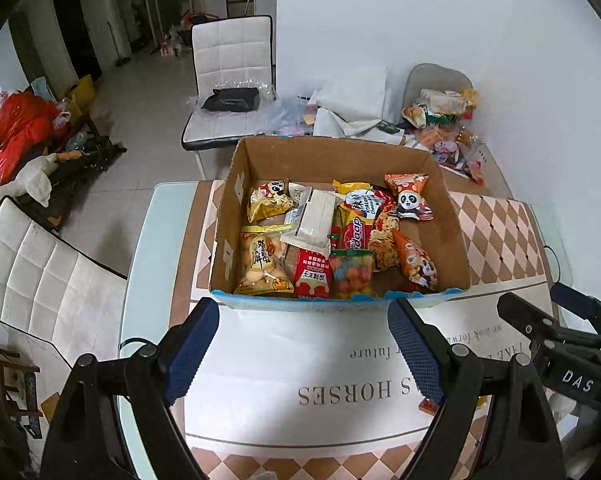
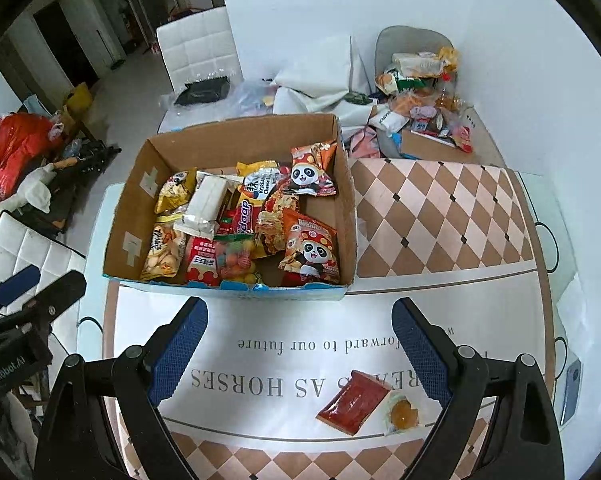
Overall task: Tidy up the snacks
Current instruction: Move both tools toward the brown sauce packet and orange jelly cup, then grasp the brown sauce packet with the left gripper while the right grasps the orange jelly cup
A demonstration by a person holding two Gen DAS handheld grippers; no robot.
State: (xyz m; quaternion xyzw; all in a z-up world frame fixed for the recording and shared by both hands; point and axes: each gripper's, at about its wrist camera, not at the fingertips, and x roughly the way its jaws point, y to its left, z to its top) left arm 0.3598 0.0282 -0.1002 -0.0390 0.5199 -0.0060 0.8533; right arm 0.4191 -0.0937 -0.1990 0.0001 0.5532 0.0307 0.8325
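Over on the left, the left gripper [image 1: 302, 344] hangs above the table [image 2: 440, 216] with its blue-padded fingers [image 1: 192, 348] spread wide and nothing between them, just the printed mat underneath. Straight ahead of it sits the cardboard box [image 1: 236, 200], open on top and packed with snacks: a yellow biscuit bag [image 1: 260, 268] in the near left corner, a white wrapper [image 1: 312, 216] lying across the middle, a small bag of coloured candies [image 1: 350, 274] at the near wall, and panda-print packets [image 1: 410, 200] toward the right side. Moving right, the right gripper [image 2: 300, 344] is equally wide open and empty, hovering over the mat near the box's front edge. Two items lie outside the box on the mat, touching each other: a red sauce-like packet [image 2: 352, 402] and, just right of it, a clear-wrapped orange sweet [image 2: 402, 414]. Further right, more snacks are heaped at the far end of the table [image 2: 420, 92].
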